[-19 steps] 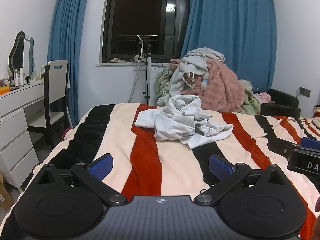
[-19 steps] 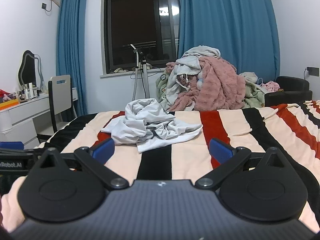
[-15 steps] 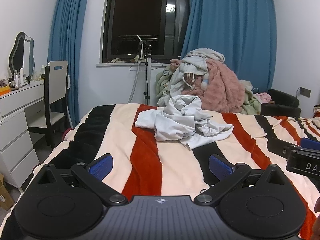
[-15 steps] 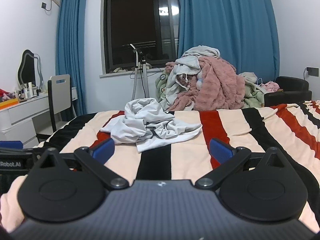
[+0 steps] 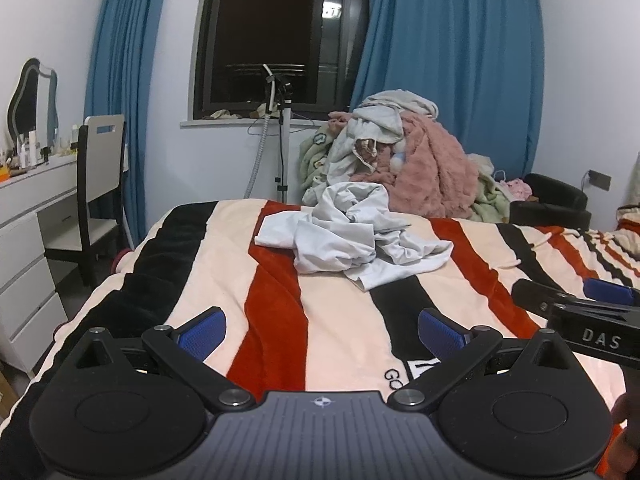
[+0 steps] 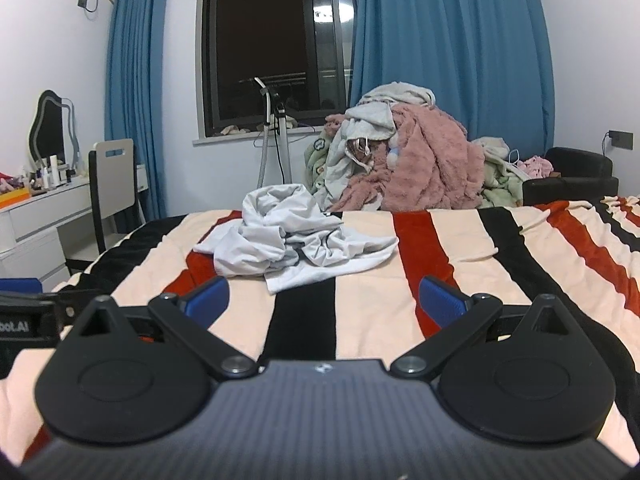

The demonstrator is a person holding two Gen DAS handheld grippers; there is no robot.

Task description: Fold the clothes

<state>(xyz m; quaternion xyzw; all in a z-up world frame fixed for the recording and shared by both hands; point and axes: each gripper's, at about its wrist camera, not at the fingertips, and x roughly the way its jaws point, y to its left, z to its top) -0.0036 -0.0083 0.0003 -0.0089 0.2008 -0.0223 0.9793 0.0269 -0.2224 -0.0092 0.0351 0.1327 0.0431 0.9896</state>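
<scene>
Left wrist view, left claw (image 5: 322, 330) wide open, empty, right claw (image 6: 324, 300) likewise

The bed (image 5: 340, 312) wears a blanket striped in cream, red and black. On it lies a crumpled garment (image 5: 352, 240) of pale grey-white. The left claw (image 5: 322, 330) and right claw (image 6: 324, 298) are black with blue pads (image 5: 202, 332). Behind, a heap of clothes (image 6: 404, 160) mixes fluffy dusty pink, pale green and grey. The curtains (image 5: 452, 72) are plain blue, the walls (image 5: 40, 32) white, the window (image 5: 276, 32) dark, and the chair (image 5: 102, 172) black with a white back.
</scene>
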